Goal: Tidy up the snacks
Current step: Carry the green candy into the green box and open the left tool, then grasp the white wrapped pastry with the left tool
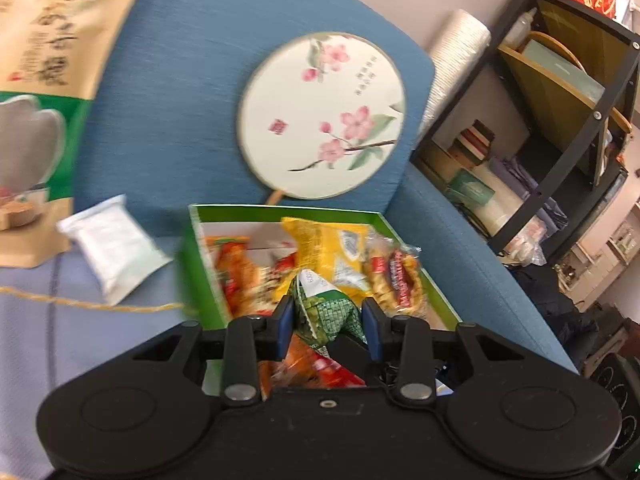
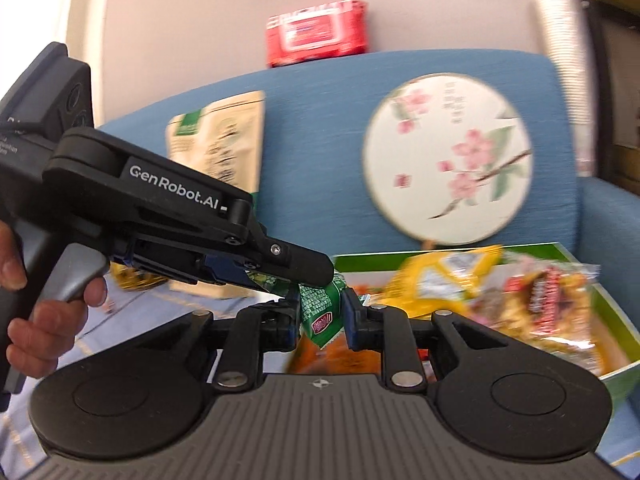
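A small green snack packet (image 1: 329,312) sits between the fingers of my left gripper (image 1: 329,314), which is shut on it above the green box (image 1: 200,256). In the right wrist view the same green packet (image 2: 322,312) is also pinched by my right gripper (image 2: 322,316), while the left gripper (image 2: 276,268) reaches in from the left onto its top. The green box (image 2: 616,328) holds a yellow bag (image 1: 320,244), red-orange packets (image 1: 236,268) and a clear pack with red labels (image 1: 396,276).
The box stands on a blue sofa seat (image 1: 460,248). A round floral fan (image 1: 320,116) leans on the backrest. A white packet (image 1: 112,248) and a tall kraft bag (image 1: 44,80) lie left. A black shelf (image 1: 560,120) stands right. A red wipes pack (image 2: 318,32) tops the backrest.
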The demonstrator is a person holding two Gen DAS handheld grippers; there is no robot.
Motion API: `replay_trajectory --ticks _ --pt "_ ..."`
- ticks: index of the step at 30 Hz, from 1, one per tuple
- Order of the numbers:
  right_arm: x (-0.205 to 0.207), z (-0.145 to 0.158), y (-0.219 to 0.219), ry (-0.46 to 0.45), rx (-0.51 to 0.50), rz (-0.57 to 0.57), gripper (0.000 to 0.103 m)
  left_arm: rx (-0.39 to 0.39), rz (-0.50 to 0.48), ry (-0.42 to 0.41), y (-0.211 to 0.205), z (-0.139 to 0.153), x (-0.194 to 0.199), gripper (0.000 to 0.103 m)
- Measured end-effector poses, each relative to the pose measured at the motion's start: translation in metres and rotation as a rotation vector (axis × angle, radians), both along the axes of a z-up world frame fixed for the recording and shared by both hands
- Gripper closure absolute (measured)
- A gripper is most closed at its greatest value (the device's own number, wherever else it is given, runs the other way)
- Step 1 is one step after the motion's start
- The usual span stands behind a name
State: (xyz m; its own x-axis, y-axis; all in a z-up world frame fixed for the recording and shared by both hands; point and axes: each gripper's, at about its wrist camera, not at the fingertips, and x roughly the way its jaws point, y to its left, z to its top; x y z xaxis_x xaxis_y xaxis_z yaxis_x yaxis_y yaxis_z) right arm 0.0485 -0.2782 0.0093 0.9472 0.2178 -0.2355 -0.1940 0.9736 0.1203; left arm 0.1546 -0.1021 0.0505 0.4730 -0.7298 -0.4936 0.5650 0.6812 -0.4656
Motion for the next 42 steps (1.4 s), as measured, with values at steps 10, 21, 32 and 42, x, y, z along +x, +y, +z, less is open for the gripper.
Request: replay_trajectory --ticks 10,21,32,42 --pt "0.019 -0.027 -0.005 0.084 -0.12 -0.112 0.035 0.107 0.063 -0.036 -0.02 -0.024 0.012 0.002" --pt "0.002 -0.017 0.014 -0.016 -0.153 -0.052 0.0 0.081 0.166 -0.031 0.035 -0.017 0.002 0.0" --pt "-0.008 -0.009 0.024 -0.061 -0.149 -0.055 0.0 0.125 0.492 0.013 0.061 -0.048 0.06 0.0" --pt "0.008 -0.017 0.011 0.022 -0.081 -0.069 0.0 0.028 0.576 0.096 0.044 -0.084 0.12 0.0"
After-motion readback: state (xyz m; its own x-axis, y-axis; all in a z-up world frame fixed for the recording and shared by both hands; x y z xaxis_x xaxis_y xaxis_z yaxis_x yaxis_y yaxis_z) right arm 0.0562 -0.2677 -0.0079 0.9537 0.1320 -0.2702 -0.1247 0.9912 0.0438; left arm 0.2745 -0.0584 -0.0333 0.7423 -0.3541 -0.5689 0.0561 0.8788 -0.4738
